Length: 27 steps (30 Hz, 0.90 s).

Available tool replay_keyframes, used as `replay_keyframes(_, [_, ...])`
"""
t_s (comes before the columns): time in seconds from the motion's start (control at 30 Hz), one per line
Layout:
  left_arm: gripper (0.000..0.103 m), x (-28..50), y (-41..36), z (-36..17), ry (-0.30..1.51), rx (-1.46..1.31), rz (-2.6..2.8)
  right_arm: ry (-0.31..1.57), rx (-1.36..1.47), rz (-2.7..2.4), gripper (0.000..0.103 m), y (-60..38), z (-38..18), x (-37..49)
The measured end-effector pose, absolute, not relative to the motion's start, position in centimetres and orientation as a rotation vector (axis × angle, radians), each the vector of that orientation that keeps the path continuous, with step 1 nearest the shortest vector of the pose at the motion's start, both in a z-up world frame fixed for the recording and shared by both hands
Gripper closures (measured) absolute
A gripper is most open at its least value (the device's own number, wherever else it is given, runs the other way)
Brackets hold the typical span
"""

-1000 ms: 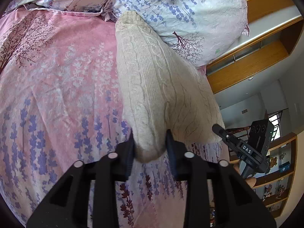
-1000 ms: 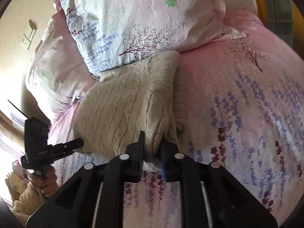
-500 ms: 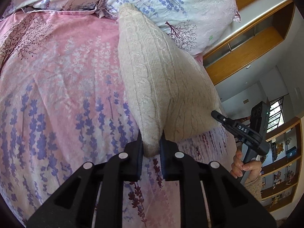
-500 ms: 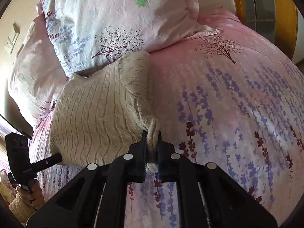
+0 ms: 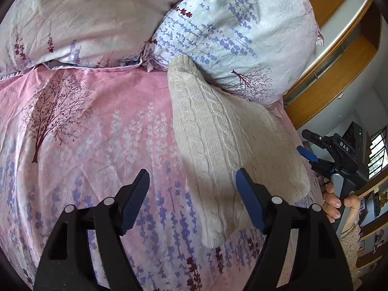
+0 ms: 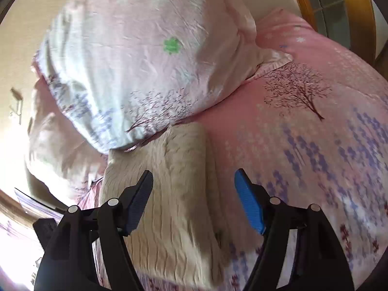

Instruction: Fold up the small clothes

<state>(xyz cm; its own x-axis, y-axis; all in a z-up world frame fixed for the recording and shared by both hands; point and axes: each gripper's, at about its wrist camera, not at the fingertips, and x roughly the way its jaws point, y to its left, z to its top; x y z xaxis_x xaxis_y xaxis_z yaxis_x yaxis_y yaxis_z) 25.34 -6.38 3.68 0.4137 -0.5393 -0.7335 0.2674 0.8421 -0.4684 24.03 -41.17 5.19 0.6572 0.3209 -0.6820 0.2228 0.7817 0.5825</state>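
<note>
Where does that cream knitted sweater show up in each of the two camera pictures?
Left wrist view: the cream knitted sweater runs from center toward lower right, one end against the pillow, its near corner between the open jaws.
Right wrist view: it lies lower center-left, under the pillow, reaching down between the open jaws.
Shared landmark: the blue-and-white floral pillow that touches the sweater's far end.

folded sweater (image 5: 225, 145) lies on the bed (image 5: 84, 133), far end touching a pillow (image 5: 237, 36). second pillow (image 5: 84, 17) left of that one, at the far side. left gripper (image 5: 191, 194) near end of sweater, above it. right gripper (image 6: 194, 194) over the sweater's right edge. wooden headboard (image 5: 339, 72) far right.
</note>
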Motion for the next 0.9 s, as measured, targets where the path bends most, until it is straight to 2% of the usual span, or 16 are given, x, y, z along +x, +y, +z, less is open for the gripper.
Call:
replay_keyframes(0.1, [0.024, 26.0, -7.8, 3.9, 1.010, -0.235, -0.468, 0.920, 0.719, 0.066, 0.039, -41.0, 3.9, 26.7])
replay_keyframes(0.13, [0.024, 26.2, -8.3, 4.0, 1.003, -0.213, -0.456, 0.937, 0.720, 0.066, 0.044, -40.8, 3.5, 27.3])
replay_keyframes(0.2, [0.024, 26.2, -9.2, 4.3, 0.990, -0.176, -0.448, 0.959, 0.724, 0.092, 0.068, -40.2, 2.6, 28.2])
replay_keyframes(0.23, [0.024, 26.3, -9.6, 4.3, 0.989, -0.159, -0.446, 0.959, 0.718, 0.106, 0.083, -39.9, 2.5, 28.3])
replay_keyframes(0.27, [0.024, 26.4, -9.9, 4.3, 0.990, -0.149, -0.446, 0.932, 0.685, 0.098, 0.093, -39.6, 2.8, 28.1])
replay_keyframes(0.43, [0.023, 27.0, -11.1, 3.7, 1.013, -0.158, -0.460, 0.832, 0.636, 0.068, 0.094, -40.0, 4.6, 27.3])
replay_keyframes(0.6, [0.021, 27.3, -12.1, 3.3, 1.024, -0.164, -0.470, 0.915, 0.622, -0.008, 0.094, -40.4, 2.0, 28.4])
replay_keyframes(0.63, [0.021, 27.4, -12.3, 3.3, 1.026, -0.163, -0.470, 0.923, 0.632, 0.003, 0.093, -40.4, 1.6, 28.4])
replay_keyframes(0.7, [0.021, 27.6, -12.1, 3.2, 1.033, -0.180, -0.483, 0.914, 0.655, 0.022, 0.085, -40.7, 2.1, 27.9])
replay_keyframes(0.73, [0.021, 27.9, -11.8, 3.1, 1.042, -0.207, -0.495, 0.918, 0.679, 0.038, 0.066, -41.1, 2.3, 27.6])
replay_keyframes(0.77, [0.021, 28.0, -11.0, 3.0, 1.054, -0.241, -0.506, 0.927, 0.705, 0.052, 0.035, -41.5, 2.5, 27.2])
replay_keyframes(0.8, [0.021, 28.4, -10.4, 2.7, 1.071, -0.284, -0.513, 0.931, 0.722, 0.058, 0.023, -41.7, 2.6, 26.8])
replay_keyframes(0.83, [0.021, 28.9, -9.9, 2.4, 1.093, -0.330, -0.518, 0.931, 0.729, 0.070, 0.016, -42.0, 2.6, 26.4])
replay_keyframes(0.9, [0.021, 29.6, -9.4, 1.6, 1.125, -0.407, -0.532, 0.969, 0.721, 0.087, 0.016, -42.1, 2.4, 26.1])
